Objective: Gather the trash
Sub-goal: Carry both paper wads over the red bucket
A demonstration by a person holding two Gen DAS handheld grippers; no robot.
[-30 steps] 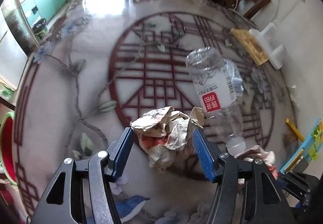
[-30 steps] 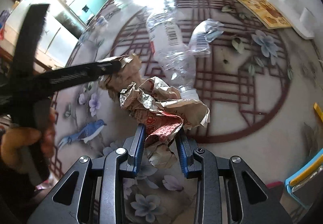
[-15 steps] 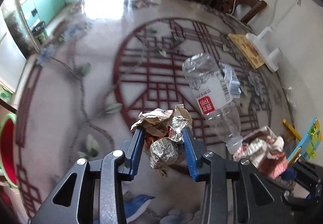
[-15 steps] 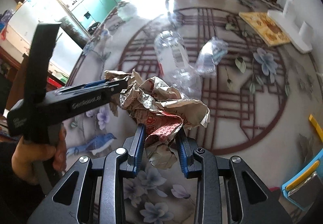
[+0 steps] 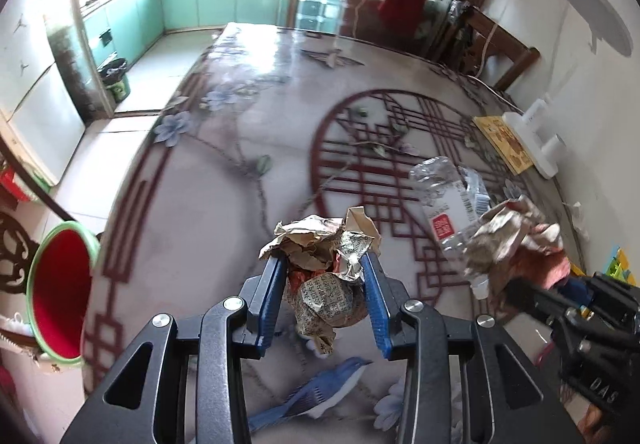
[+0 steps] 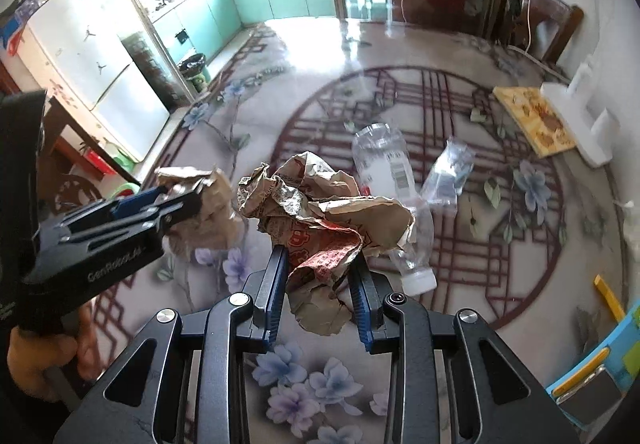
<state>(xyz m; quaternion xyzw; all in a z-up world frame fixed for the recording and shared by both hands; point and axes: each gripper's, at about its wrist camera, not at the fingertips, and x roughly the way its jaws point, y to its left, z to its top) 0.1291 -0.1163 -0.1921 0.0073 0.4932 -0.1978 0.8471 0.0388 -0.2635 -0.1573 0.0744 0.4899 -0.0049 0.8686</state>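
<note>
Over the flower-patterned table [image 5: 208, 228] I hold two crumpled paper wads: left gripper [image 5: 325, 276] clamped on one [image 5: 326, 264], right gripper [image 6: 320, 276] clamped on the other [image 6: 320, 219].

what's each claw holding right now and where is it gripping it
Left claw pinches a crumpled paper wad across its middle. Right claw pinches another crumpled paper wad by its lower, red-printed part.

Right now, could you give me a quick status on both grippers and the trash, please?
Left gripper shut on crumpled brown paper wad. Right gripper shut on crumpled paper wrapper. Clear plastic bottle on table. Nothing blocking.
</note>
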